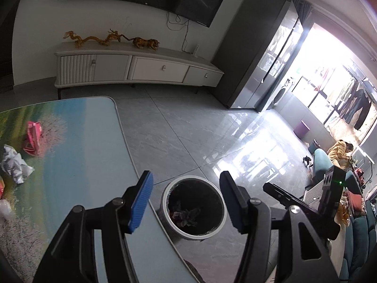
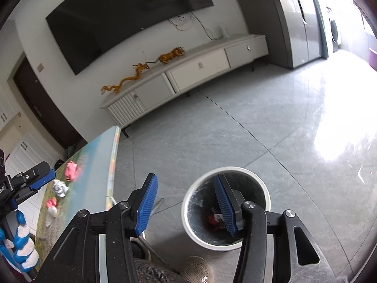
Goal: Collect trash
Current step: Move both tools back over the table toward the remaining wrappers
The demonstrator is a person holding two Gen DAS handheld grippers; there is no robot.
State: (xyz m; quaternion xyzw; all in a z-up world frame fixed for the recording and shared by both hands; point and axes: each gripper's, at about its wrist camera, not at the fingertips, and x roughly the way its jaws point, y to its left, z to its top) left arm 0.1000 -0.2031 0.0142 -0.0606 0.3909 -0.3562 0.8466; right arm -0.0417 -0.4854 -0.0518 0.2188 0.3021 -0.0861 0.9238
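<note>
A white round bin [image 1: 165, 214] with a dark liner stands on the floor beside the table and holds crumpled wrappers; it also shows in the right wrist view [image 2: 188, 221]. My left gripper [image 1: 186, 202] is open and empty, above the bin. My right gripper [image 2: 186, 206] is open and empty, above the bin's left rim. On the table lie a pink wrapper [image 1: 33, 139], a crumpled white paper [image 1: 14, 164] and small scraps at the left edge. The right wrist view shows the pink wrapper [image 2: 70, 170], white paper [image 2: 59, 188] and a red-white scrap [image 2: 51, 204].
The table [image 1: 89, 146] has a landscape-print top with its edge next to the bin. A white TV cabinet [image 1: 141, 68] stands against the far wall. A dark fridge [image 1: 259, 54] is at the right. Grey tiled floor [image 2: 259, 129] lies around the bin.
</note>
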